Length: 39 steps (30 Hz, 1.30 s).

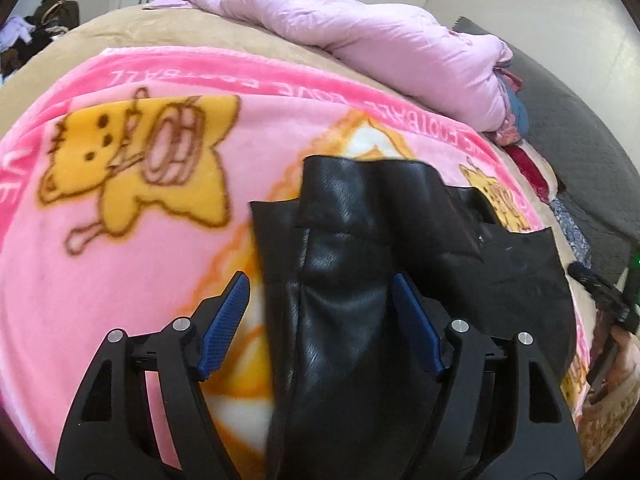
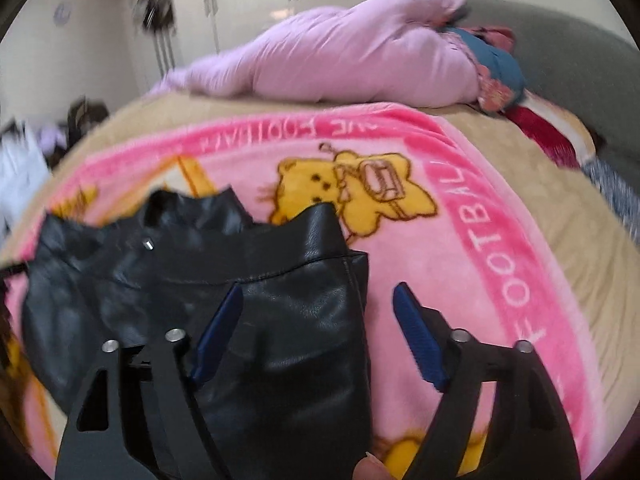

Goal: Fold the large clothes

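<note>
A black leather garment [image 1: 344, 264] lies bunched on a pink cartoon-print blanket [image 1: 132, 264] spread over the bed. My left gripper [image 1: 321, 277] hangs over it with its jaws wide. A fold of the leather sits between the blue pads [image 1: 224, 328] and lies close to the right pad, while blanket shows between it and the left pad. In the right wrist view the same garment [image 2: 224, 280] fills the lower left. My right gripper [image 2: 318, 287] is open above its right edge. Its left pad overlaps the leather and its right pad [image 2: 416, 336] stands over bare blanket [image 2: 440, 280].
A lilac quilt [image 1: 360, 36] is heaped at the far side of the bed on a tan cover [image 1: 132, 28]. Folded clothes [image 2: 496, 72] and a dark grey headboard [image 1: 572, 128] are at the right. Wardrobe doors [image 2: 248, 4] stand behind. A person's hand [image 1: 624, 356] shows at the right edge.
</note>
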Each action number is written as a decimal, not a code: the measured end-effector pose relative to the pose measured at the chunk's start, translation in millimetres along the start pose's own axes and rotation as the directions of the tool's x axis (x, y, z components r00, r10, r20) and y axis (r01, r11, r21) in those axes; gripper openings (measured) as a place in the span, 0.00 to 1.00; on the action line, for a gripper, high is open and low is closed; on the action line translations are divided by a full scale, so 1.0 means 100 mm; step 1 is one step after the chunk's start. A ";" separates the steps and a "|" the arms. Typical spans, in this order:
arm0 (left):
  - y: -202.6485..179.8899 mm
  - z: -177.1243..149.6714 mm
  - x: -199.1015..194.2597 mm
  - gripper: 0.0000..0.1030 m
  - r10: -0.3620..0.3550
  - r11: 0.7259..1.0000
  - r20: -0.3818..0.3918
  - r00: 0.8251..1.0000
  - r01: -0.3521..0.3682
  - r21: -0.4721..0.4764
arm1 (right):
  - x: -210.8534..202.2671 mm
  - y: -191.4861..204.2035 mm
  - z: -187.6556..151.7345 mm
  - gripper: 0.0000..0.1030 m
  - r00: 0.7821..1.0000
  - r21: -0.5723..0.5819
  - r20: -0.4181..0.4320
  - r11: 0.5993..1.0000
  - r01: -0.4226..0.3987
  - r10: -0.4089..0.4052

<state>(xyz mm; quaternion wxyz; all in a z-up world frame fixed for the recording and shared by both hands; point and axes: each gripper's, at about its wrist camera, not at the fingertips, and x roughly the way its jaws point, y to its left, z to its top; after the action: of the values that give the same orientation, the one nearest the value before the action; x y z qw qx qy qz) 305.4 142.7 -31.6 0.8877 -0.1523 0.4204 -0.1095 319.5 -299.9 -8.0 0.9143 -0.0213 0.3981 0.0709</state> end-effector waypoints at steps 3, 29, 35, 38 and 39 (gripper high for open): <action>0.02 0.02 0.03 0.51 -0.038 0.999 0.007 0.999 0.039 -0.028 | 0.21 0.03 0.02 0.26 0.999 -0.026 -0.026 0.999 0.042 -0.043; 0.15 0.17 0.30 0.15 0.090 0.994 0.092 0.992 -0.083 -0.075 | 0.62 -0.52 0.09 0.07 0.999 0.409 0.009 0.912 -0.033 0.032; 0.25 0.08 0.36 0.28 0.097 0.989 0.110 0.989 -0.084 -0.123 | 0.71 -0.44 0.02 0.09 1.000 0.375 -0.013 0.927 0.024 -0.021; 0.29 0.07 0.34 0.35 0.093 0.986 0.115 0.989 -0.075 -0.152 | 0.70 -0.40 0.02 0.13 0.998 0.355 -0.025 0.933 0.060 -0.055; 0.30 0.07 0.31 0.35 0.084 0.986 0.122 0.989 -0.065 -0.156 | 0.68 -0.40 0.02 0.19 0.997 0.357 -0.031 0.932 0.071 -0.064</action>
<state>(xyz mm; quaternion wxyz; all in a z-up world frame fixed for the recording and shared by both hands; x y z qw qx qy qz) 332.5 161.5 -60.1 0.9023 -0.2102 0.3749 -0.0338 372.7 -331.0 -57.3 0.9010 0.1308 0.4122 -0.0343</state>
